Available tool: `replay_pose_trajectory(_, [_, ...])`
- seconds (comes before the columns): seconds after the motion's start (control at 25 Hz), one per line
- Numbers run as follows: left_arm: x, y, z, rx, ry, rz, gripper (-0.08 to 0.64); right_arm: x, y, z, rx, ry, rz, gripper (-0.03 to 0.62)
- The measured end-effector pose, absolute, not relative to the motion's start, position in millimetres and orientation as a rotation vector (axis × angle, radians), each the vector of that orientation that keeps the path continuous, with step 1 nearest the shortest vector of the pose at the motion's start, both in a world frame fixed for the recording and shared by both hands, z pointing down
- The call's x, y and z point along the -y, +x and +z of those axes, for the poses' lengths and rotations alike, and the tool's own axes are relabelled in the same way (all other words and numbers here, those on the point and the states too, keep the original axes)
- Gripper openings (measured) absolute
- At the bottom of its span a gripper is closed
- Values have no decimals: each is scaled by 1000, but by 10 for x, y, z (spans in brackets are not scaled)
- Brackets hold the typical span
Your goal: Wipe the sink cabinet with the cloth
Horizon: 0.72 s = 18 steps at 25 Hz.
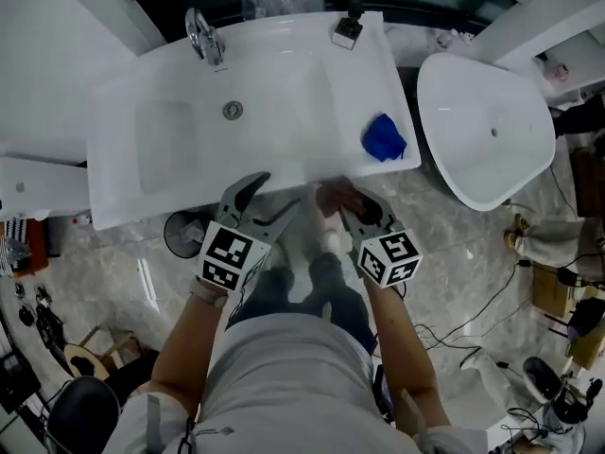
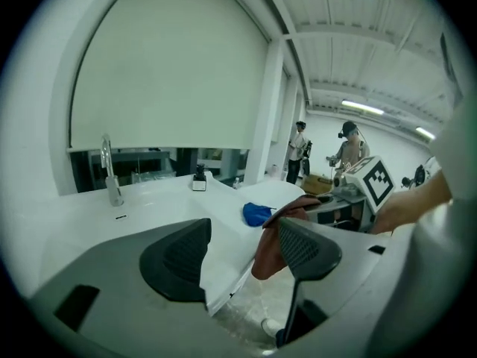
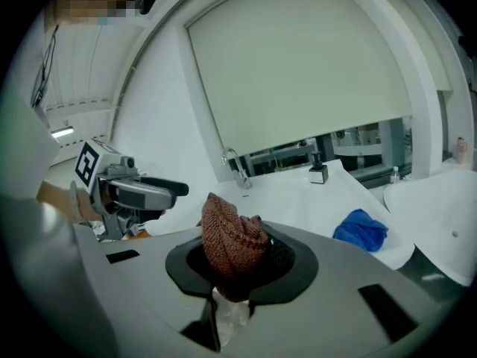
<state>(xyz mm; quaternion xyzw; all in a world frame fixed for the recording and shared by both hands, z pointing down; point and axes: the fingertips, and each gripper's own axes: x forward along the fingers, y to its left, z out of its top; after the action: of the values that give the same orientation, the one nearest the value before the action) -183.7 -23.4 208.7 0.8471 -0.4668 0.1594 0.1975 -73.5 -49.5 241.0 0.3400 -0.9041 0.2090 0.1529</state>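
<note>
- The right gripper [image 3: 238, 267] has its jaws clamped on a brown knitted cloth [image 3: 234, 239]; the cloth bunches up above the black pads, and its lower end beneath them is dim and hard to make out.
- In the head view the right gripper [image 1: 348, 208] covers most of that cloth [image 1: 333, 197]; only a dark reddish patch shows, at the front edge of the top.
- The left gripper [image 2: 246, 248] holds its jaws apart with nothing between them; its right-hand pad cuts off part of the cloth [image 2: 270, 245], which hangs just beyond it.
- In the head view the left gripper [image 1: 267, 206] sits just beside the right one; both are at the front rim of the white sink cabinet [image 1: 284, 83], whose front face below the top is hidden from this camera.
- A blue rag [image 1: 383, 137] lies on the top near its right corner, apart from both grippers; the faucet [image 1: 203, 34] stands at the back left.
</note>
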Motion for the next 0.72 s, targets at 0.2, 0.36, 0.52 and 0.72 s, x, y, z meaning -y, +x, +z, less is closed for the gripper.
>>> replay_pose_trajectory(0.2, [217,-1927,1716,1453,2333,309,172,537,-891,2000,2674,862,530,75])
replay_pose_trajectory(0.36, [137,-1982,1392,1530,2346,240,124,466,-1036,1595,2761,785,469,75])
replay_pose_trajectory(0.52, [90,-2059,1096,1622,2333,184,93,457,-1105,1170,2849,746,418,75])
replay_pose_trajectory(0.72, [65,-2155,699,1749,2309,103,49,504,-1154,668,2933,704,327,75])
